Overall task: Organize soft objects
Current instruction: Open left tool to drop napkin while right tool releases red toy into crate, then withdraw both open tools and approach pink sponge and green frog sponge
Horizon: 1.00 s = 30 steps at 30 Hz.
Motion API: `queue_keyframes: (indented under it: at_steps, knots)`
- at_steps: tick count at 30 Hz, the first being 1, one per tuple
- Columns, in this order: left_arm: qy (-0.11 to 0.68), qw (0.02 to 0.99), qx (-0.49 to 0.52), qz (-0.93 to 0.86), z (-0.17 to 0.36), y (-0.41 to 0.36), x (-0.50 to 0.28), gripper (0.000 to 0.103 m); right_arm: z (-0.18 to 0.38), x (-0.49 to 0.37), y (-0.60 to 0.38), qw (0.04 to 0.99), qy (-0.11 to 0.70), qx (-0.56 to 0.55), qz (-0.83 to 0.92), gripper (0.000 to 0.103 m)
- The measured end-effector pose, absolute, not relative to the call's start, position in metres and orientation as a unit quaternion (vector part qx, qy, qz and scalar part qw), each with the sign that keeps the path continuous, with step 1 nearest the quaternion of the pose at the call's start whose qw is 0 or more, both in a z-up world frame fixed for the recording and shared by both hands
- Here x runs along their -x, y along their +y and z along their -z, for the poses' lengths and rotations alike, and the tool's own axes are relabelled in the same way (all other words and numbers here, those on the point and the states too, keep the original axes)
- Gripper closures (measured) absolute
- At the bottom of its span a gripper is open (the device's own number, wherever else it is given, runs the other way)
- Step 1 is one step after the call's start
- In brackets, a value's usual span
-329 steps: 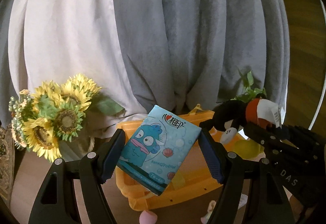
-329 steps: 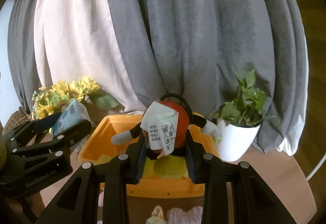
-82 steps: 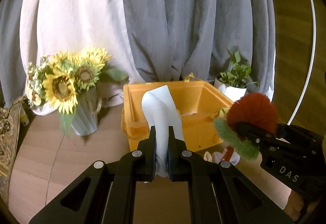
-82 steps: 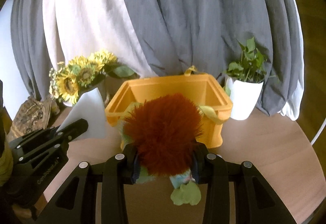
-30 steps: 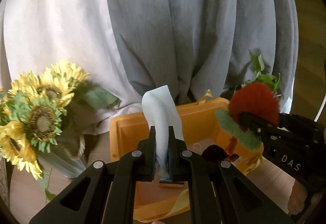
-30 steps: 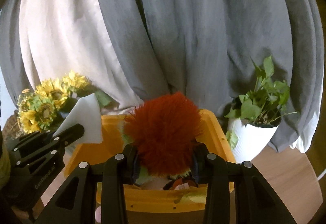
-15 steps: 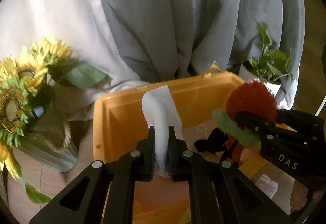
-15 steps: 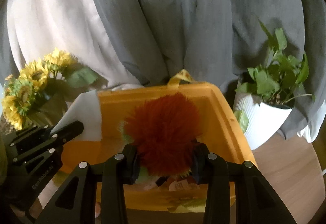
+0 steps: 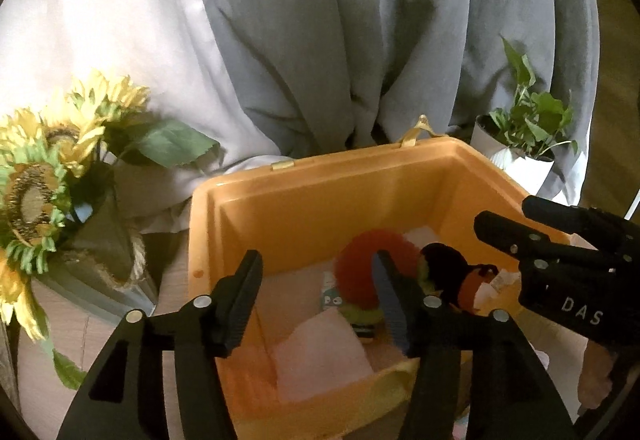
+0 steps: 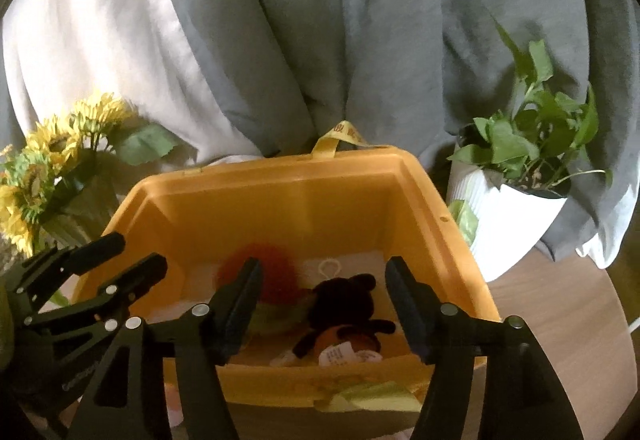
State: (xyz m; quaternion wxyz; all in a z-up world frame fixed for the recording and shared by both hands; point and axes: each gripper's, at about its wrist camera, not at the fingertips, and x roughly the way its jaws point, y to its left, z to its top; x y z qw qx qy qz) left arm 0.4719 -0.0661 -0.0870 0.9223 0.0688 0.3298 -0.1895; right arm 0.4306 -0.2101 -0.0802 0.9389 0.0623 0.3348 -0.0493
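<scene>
At nine o'clock stand the sunflowers (image 10: 52,168). Over the orange bin (image 10: 288,196), the left gripper (image 9: 316,300) and right gripper (image 10: 320,300) have just spread, pinching nothing. Inside lie a white tissue (image 9: 320,356), red fluffy toy (image 10: 276,272) and black plush (image 10: 344,304). At three o'clock: potted plant (image 10: 520,176).

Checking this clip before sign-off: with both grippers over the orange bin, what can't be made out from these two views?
- Left wrist view: the red fuzzy toy is partly behind a finger of the left gripper.
- Left wrist view: the blue tissue pack is mostly covered by that toy; its print is unreadable.
- Right wrist view: the black plush carries a tag too small to read.
- Both views: the orange bin's near floor is hidden by its wall and the right gripper.
</scene>
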Motion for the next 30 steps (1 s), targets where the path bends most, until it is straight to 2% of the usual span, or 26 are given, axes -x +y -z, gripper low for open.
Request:
queue_keyframes:
  at_steps: [3,18,30]
  knots:
    - [0.321,0.926,-0.066,0.188,0.079,-0.063,-0.465,0.041,0.074,-0.423,-0.208,0.942,0.325,-0.061,0.057,0.035]
    - [0.276,0.941,-0.055,0.189,0.04,-0.042,-0.419,0.039,0.045,-0.367,-0.198,0.95,0.287,-0.089,0.079,0.034]
    - [0.269,0.941,-0.06,0.195,0.039,-0.027,-0.379,0.039,0.046,-0.321,-0.185,0.949,0.278,-0.105,0.105,0.034]
